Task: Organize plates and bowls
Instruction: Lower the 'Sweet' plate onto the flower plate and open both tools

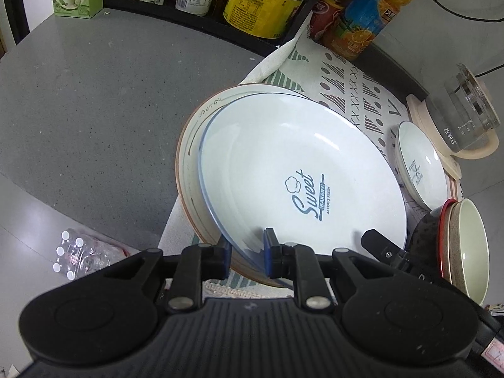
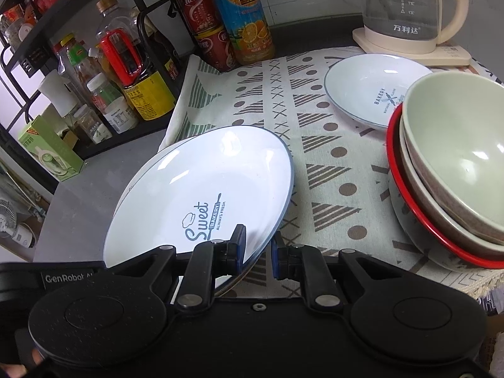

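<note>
A large white plate printed "Sweet Bakery" is tilted above a brown-rimmed plate that lies on the patterned cloth. My left gripper is shut on the white plate's near rim, one blue pad on each face. My right gripper is shut on the same plate's rim further to the right, and its fingertip shows in the left wrist view. A small white "Bakery" plate lies at the back right. A stack of bowls, a green-lined bowl on top, stands at the right.
A glass kettle on a cream base stands at the back right. Bottles and cans and a black rack of condiments line the back. Grey counter stretches left of the cloth. A pack of water bottles lies below the counter's edge.
</note>
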